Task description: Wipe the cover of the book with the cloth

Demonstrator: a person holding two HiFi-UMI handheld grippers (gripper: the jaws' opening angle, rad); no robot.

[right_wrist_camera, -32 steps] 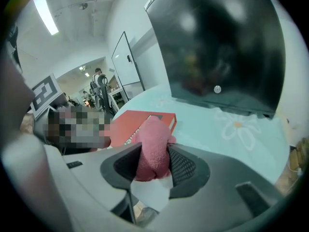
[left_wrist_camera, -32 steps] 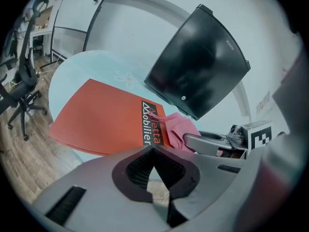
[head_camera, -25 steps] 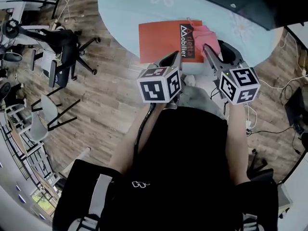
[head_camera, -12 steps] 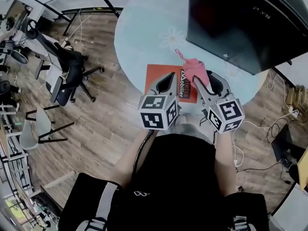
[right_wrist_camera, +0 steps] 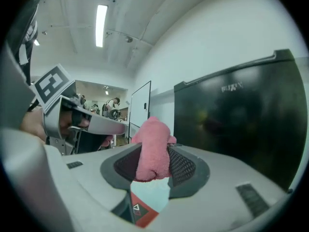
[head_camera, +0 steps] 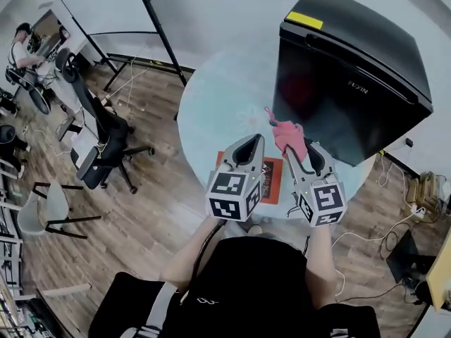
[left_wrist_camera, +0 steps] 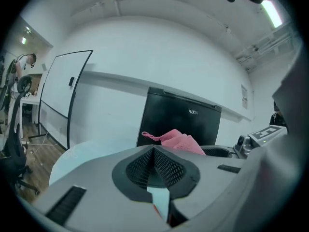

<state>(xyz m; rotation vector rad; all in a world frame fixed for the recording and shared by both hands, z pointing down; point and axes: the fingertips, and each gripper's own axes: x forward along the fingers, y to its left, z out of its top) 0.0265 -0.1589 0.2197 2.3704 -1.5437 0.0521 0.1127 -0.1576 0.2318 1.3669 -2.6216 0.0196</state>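
Observation:
The orange-red book [head_camera: 273,177] lies on the round pale-blue table [head_camera: 211,111], and both grippers hide much of it. My right gripper [head_camera: 293,146] is shut on the pink cloth [head_camera: 287,134] and holds it up above the book's right side. In the right gripper view the cloth [right_wrist_camera: 152,153] bulges between the jaws of that gripper [right_wrist_camera: 153,164], with a corner of the book [right_wrist_camera: 140,211] below. My left gripper [head_camera: 256,139] hovers over the book's left part. In the left gripper view it [left_wrist_camera: 153,150] is shut with nothing in it, and the cloth [left_wrist_camera: 176,140] shows beyond.
A tall black cabinet [head_camera: 352,76] stands against the table's far right side. Office chairs [head_camera: 106,146] and a whiteboard stand [head_camera: 151,27] are on the wooden floor to the left. Cables [head_camera: 394,231] trail on the floor at the right. A person [head_camera: 21,48] sits far left.
Both grippers have risen off the book, the right one carrying the cloth up from the cover. The head view has pulled back, so the table and cabinet look smaller.

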